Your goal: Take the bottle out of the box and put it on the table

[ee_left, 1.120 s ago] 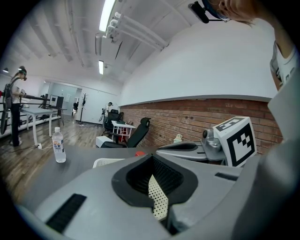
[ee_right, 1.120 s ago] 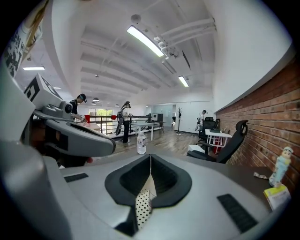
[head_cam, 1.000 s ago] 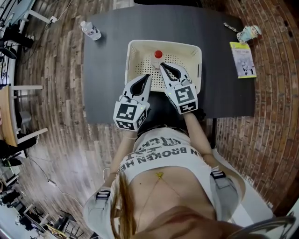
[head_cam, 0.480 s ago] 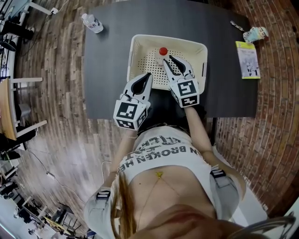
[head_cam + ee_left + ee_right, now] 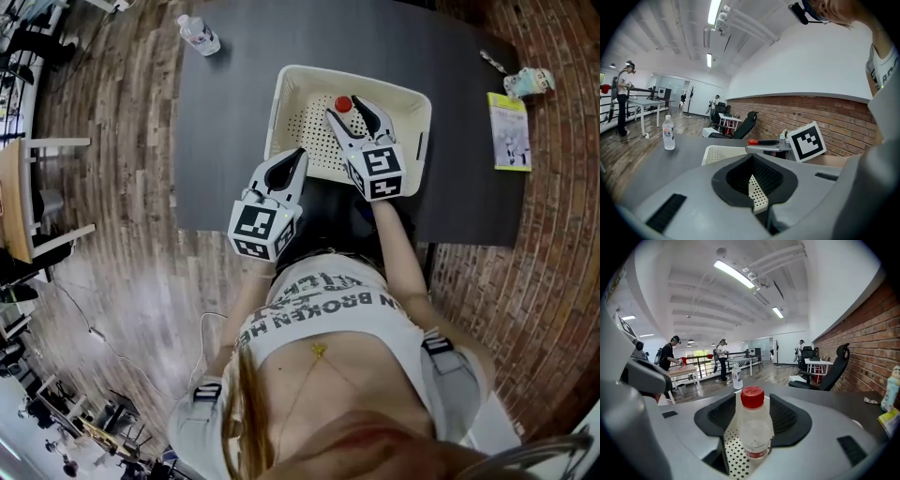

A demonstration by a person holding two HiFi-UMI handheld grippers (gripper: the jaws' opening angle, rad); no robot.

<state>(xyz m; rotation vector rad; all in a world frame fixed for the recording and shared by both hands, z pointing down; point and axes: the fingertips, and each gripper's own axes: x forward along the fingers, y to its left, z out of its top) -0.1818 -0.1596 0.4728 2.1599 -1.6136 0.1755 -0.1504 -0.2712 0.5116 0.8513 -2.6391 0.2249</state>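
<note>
From the head view, your right tool point(image 5: 347, 109) reaches into the cream perforated box point(image 5: 403, 101) on the dark table point(image 5: 225, 141). Its jaws have just been opening and stand spread on either side of the red-capped bottle point(image 5: 343, 104). The bottle stands upright inside the box, near the far wall. Your left tool point(image 5: 298, 154) hovers at the box's near left corner, with its jaws pressed together and nothing between them. A second bottle point(image 5: 200, 35) stands at the far left corner of the table. A booklet point(image 5: 509, 131) lies near the right edge.

In the left gripper view, the left tool point(image 5: 752, 158) shows its dark pads meeting at the tips. Only the box's perforated wall point(image 5: 758, 197) shows through the gap behind them. Beyond it you see the box rim point(image 5: 717, 151), the bottle's red cap point(image 5: 753, 141) and the marker cube point(image 5: 806, 141) of your right tool. The second bottle point(image 5: 668, 133) stands well off to the left on the table.

In the right gripper view, the right tool point(image 5: 752, 397) is spread wide. The bottle point(image 5: 753, 432) stands upright between its pads on the box's perforated floor point(image 5: 733, 458); it is framed but not pinched. The second bottle point(image 5: 736, 376) stands far behind on the table point(image 5: 825, 404).
</note>
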